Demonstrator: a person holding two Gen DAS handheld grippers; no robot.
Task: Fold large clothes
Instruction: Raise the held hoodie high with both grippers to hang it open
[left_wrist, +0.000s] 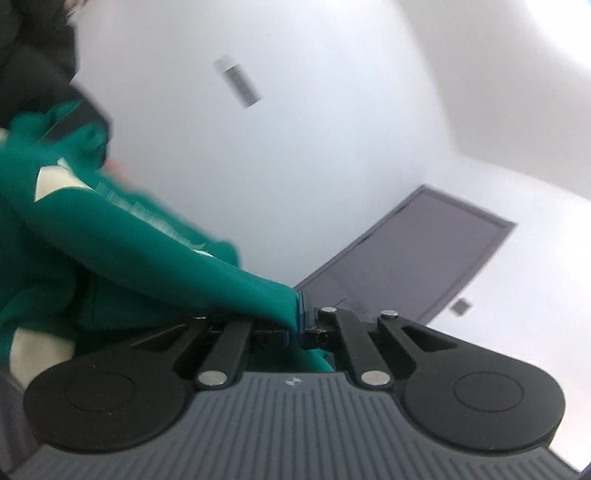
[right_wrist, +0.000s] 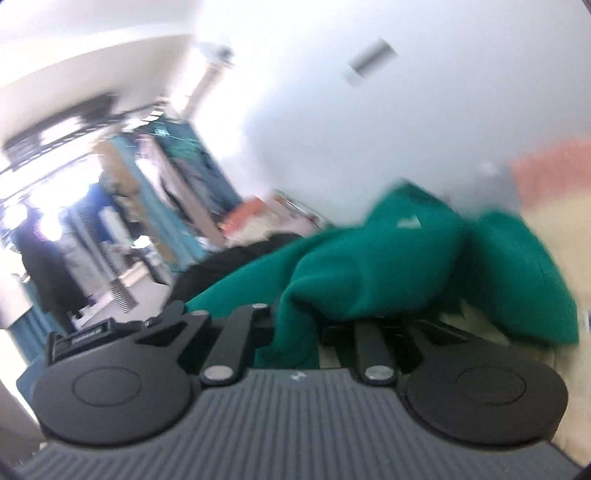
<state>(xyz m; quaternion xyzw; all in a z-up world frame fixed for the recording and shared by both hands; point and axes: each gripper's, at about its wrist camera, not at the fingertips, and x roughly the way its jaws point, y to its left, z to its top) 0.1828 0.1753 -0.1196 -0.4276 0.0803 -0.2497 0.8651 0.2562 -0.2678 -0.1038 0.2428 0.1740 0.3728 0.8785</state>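
A large green garment (left_wrist: 122, 251) with white markings hangs in the air, stretched from my left gripper (left_wrist: 299, 317) off to the left. The left jaws are shut on a green fabric edge. In the right wrist view the same green garment (right_wrist: 388, 266) bunches over my right gripper (right_wrist: 295, 325). Cloth runs down between its fingers and hides the tips; the jaws look closed on it. Both views are tilted upward and blurred.
A white wall fills most of the left wrist view, with a dark screen (left_wrist: 417, 254) at the right and a small vent (left_wrist: 238, 81) above. In the right wrist view a cluttered room with shelving (right_wrist: 177, 177) lies at the left and a pale surface (right_wrist: 554, 229) at the right.
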